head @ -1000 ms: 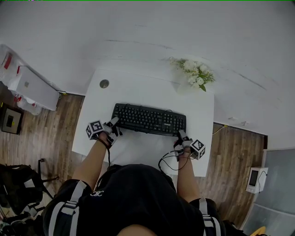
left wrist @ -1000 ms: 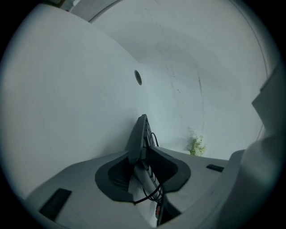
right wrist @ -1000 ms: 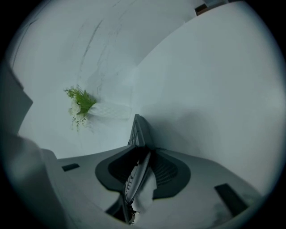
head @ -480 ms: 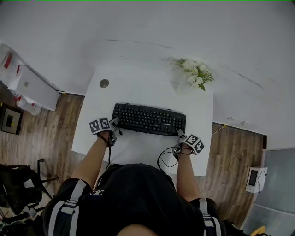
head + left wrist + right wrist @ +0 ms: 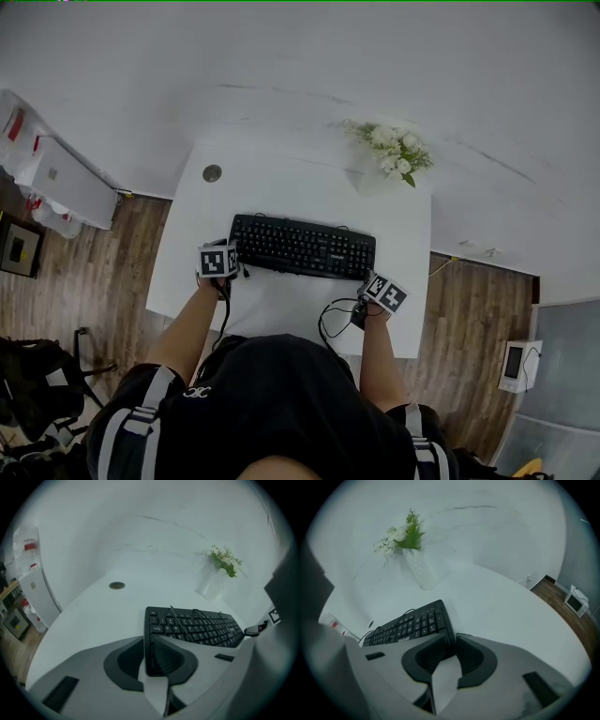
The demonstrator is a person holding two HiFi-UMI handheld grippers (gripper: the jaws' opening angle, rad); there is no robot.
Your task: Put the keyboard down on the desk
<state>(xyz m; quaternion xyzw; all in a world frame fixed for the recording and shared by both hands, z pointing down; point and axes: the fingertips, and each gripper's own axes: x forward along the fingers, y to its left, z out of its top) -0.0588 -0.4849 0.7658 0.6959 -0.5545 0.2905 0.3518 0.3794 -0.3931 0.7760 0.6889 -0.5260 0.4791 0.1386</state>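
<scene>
1. White desk (image 5: 281,192) stands against a pale wall.
2. Black keyboard (image 5: 302,247) lies flat mid-desk (cable (image 5: 325,323) looping off the front edge).
3. The left gripper (image 5: 149,641) jaws are closing on its left end.
4. The right gripper (image 5: 453,641) jaws are closing on its right corner.

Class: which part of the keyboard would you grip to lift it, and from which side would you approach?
Probably by the short ends of the keyboard, at the front corners, coming from the near side of the desk. It is long, thin and flat, so only its edges offer a pinch, and both ends keep it level.
</scene>
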